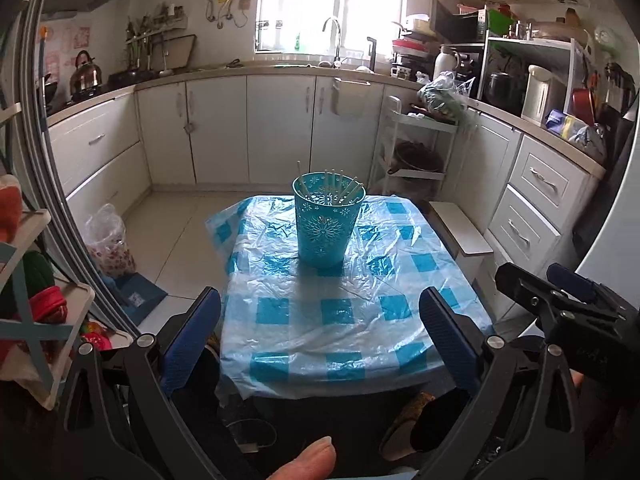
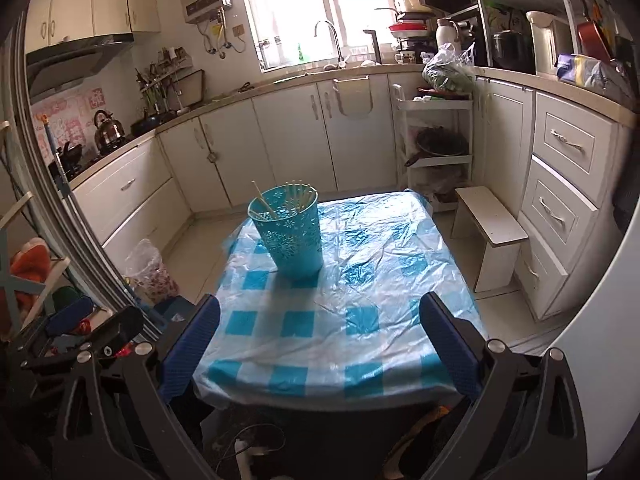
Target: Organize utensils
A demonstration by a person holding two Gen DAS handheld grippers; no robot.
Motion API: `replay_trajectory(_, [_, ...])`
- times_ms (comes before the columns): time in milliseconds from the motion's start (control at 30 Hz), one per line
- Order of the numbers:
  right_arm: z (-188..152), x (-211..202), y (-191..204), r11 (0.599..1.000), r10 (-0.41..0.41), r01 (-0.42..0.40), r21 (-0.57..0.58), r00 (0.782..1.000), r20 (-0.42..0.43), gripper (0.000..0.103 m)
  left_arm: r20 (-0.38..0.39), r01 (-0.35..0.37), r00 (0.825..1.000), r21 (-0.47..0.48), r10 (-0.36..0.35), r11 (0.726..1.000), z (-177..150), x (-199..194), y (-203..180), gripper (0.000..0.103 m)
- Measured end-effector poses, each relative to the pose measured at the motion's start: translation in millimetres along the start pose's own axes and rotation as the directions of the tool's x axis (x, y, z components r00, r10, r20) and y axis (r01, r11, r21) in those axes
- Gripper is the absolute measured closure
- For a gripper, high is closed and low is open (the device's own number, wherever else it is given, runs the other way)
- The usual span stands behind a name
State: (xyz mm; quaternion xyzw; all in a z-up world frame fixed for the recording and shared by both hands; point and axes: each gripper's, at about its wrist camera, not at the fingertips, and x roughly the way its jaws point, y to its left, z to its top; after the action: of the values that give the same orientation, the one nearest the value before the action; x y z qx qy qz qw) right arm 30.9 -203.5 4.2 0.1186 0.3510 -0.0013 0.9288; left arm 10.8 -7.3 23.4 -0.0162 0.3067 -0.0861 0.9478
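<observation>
Both grippers, left gripper (image 1: 320, 336) and right gripper (image 2: 320, 336), hang back empty with fingers wide apart, chopsticks (image 1: 340, 190) already standing in the teal holder (image 1: 326, 226) at frame center, so any tidying reach should come in slowly from above.

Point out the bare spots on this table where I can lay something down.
The near half of the checked tablecloth, between the teal holder and the front edge, is bare. So is the right side, toward the white stool. The only crowded spot is the far left, where the holder stands with chopsticks. Both grippers, left and right, are open and empty.
</observation>
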Motion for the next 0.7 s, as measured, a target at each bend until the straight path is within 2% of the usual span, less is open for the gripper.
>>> replay_trajectory(67, [-4.5,-8.6,1.2,1.000,-0.006,0.006,0.004,1.000,0.006,0.007,0.001,-0.023,1.000,-0.008,0.023,1.000,-1.3,-6.7,2.0,0.007])
replay_trajectory(200, [-18.2,-22.2,7.3,1.000,-0.014,0.014,0.003,1.000,0.014,0.007,0.009,-0.113,0.993,-0.029,0.114,0.993,-7.2,-17.7,2.9,0.007])
replay_trajectory(333, [-31.2,-27.9,12.7,1.000,0.003,-0.003,0.016,1.000,0.000,0.007,0.010,-0.157,0.988,-0.027,0.157,0.987,-12.5,-25.2,4.3,0.007])
replay_trajectory(467, [-39.7,-36.0,14.8,0.999,0.021,-0.021,0.031,1.000,0.003,0.007,0.008,-0.171,0.985,-0.027,0.171,0.985,-17.9,-32.2,4.5,0.007])
replay_trajectory(700, [-43.6,-50.7,15.4,0.999,0.024,-0.026,0.036,0.999,0.033,0.007,-0.001,-0.152,0.988,-0.003,0.152,0.988,-23.8,-44.1,3.4,0.007])
